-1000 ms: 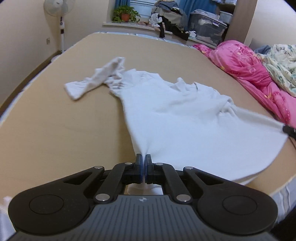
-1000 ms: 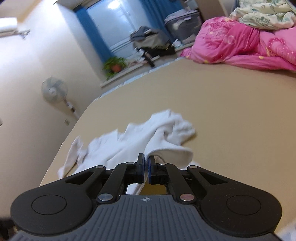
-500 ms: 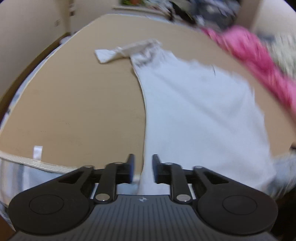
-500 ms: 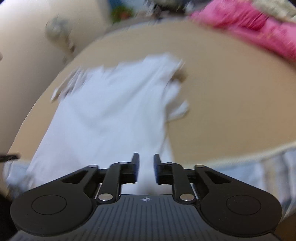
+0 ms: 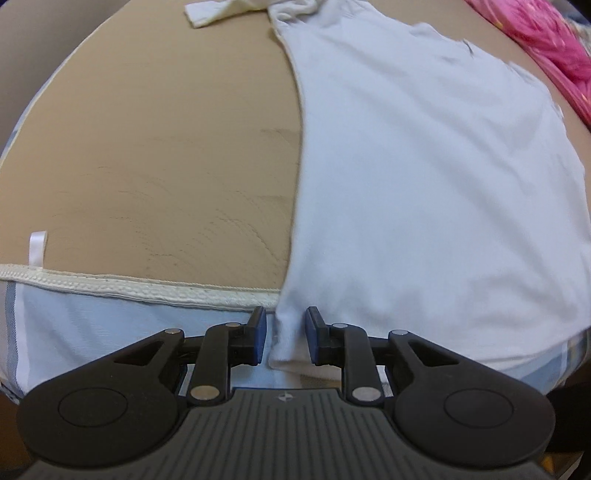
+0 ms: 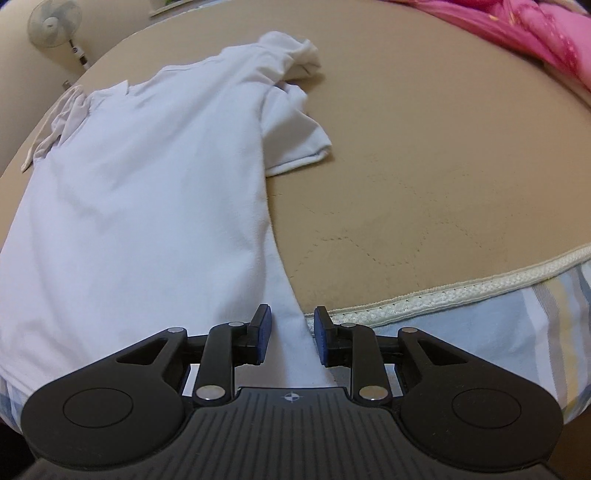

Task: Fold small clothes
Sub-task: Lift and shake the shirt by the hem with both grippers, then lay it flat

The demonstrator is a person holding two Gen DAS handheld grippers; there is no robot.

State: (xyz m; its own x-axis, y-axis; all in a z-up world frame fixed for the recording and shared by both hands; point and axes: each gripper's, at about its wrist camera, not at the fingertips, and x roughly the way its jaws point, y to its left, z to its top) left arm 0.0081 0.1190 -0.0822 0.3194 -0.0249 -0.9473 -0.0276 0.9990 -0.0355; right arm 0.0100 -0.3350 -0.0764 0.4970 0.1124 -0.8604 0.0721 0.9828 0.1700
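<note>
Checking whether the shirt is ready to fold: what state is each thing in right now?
white shirt: spread flat, hem hanging over the bed edge.
right sleeve: rumpled, partly folded.
left gripper: closing, pads not pressing the hem corner between them.
right gripper: opening, hem corner loose between pads.

The white shirt (image 5: 424, 184) is soft, matt knit cloth, smooth over its body and crumpled at the sleeve (image 6: 295, 125). Under the shirt, the tan mattress top (image 5: 166, 147) is matt fabric with faint quilted stitching, edged near the shirt's hem by coarse woven cream piping (image 5: 147, 288); a glossy satin loop (image 5: 38, 247) sits by that piping. Beyond the shirt lies a pink quilt (image 6: 535, 33) of slightly shiny cloth.
</note>
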